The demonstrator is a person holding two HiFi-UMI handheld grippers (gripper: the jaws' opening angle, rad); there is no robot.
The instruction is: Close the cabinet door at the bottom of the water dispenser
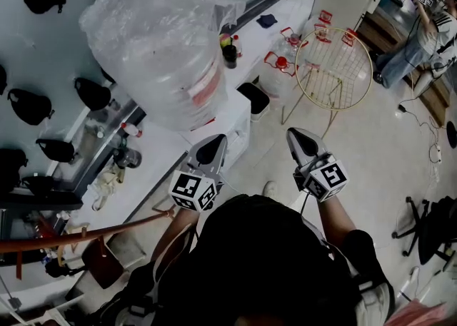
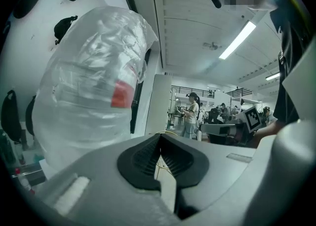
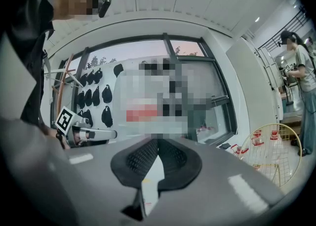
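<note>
The water dispenser (image 1: 230, 126) is a white cabinet seen from above, topped by a big bottle wrapped in clear plastic (image 1: 161, 50). I cannot make out its bottom door from here. My left gripper (image 1: 212, 149) hovers just in front of the cabinet, shut and empty. My right gripper (image 1: 300, 139) is held beside it to the right, over the floor, also shut with nothing in it. In the left gripper view the pads (image 2: 148, 156) meet below the wrapped bottle (image 2: 89, 96). The right gripper view shows its shut pads (image 3: 140, 158) and the left gripper (image 3: 86, 133) off to the side.
A gold wire round frame (image 1: 334, 68) stands right of the dispenser, with red-handled water jugs (image 1: 282, 60) behind it. Black bags (image 1: 32, 103) hang on the left wall. An orange rod (image 1: 86, 235) crosses at lower left. A person (image 1: 421, 32) stands far right, an office chair (image 1: 428, 225) lower right.
</note>
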